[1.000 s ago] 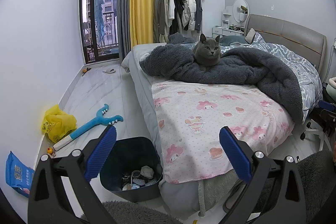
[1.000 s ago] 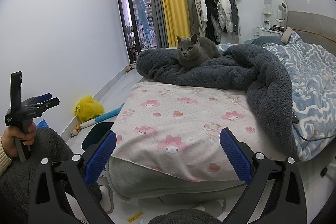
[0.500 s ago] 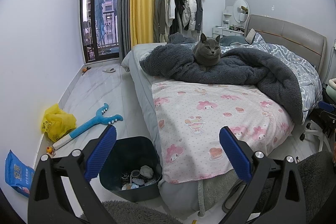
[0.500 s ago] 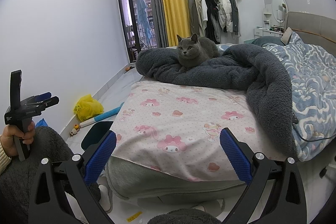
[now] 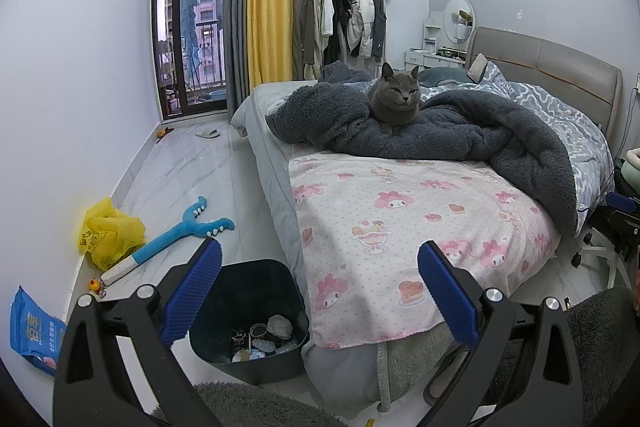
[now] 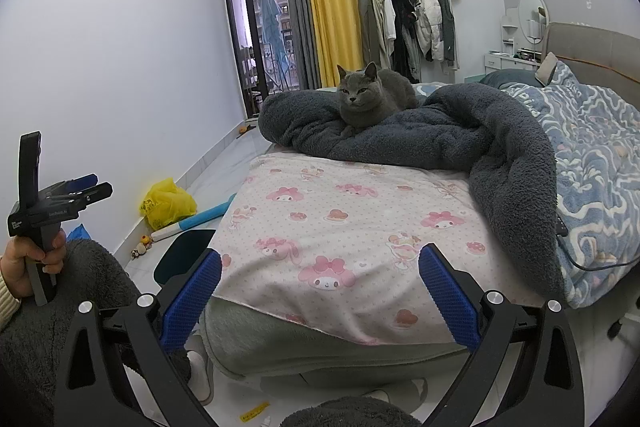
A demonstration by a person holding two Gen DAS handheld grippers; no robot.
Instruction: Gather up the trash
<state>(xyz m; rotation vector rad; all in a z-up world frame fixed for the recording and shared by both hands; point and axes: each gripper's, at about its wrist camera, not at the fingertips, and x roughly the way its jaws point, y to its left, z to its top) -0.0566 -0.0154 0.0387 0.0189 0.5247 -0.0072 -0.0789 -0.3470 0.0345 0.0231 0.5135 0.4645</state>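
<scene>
- Both grippers, left gripper (image 5: 319, 291) and right gripper (image 6: 319, 293), are hanging wide open and empty, probably just scouting.
- Trash bin (image 5: 256, 283) is sitting beside the bed (image 5: 400, 219); yellow plastic bag (image 5: 110, 233) and blue wipes pack (image 5: 34, 331) are lying along the wall.

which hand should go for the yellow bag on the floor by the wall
Left, probably. The left tongs are open and look straight over the bin toward the yellow bag. In the right wrist view the bag lies beyond the left tongs, so the right tongs, also open, would have to cross over.
</scene>
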